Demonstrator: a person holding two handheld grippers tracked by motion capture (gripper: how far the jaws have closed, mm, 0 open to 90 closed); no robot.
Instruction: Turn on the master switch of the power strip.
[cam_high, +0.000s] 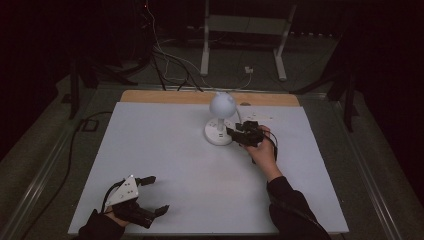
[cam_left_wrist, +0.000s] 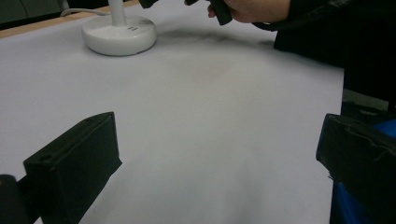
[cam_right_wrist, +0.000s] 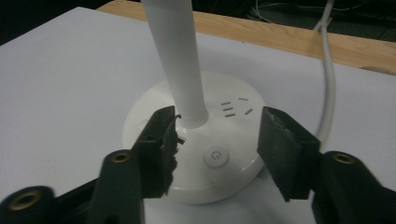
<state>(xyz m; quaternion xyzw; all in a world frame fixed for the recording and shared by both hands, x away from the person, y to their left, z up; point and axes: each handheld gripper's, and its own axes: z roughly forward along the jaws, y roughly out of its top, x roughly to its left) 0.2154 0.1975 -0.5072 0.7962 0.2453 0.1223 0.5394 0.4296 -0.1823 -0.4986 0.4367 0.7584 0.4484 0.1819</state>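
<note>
The right gripper (cam_right_wrist: 217, 140) hangs low over the round white base (cam_right_wrist: 154, 112) of a desk lamp, its two black jaws spread apart above the near rim. Between them lies a round power button (cam_right_wrist: 215, 156). The white stem (cam_right_wrist: 180, 56) rises from the base just beyond the left jaw's tip. A white cable (cam_right_wrist: 329, 70) curves along the right. The base stands on the white desk (cam_right_wrist: 60, 84), whose wooden edge (cam_right_wrist: 280, 39) runs behind.

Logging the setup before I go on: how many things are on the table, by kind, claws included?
Lamp: 1
Claws: 2, left claw and right claw
Cord: 1, from the lamp off the table's far edge
Total: 4
</note>
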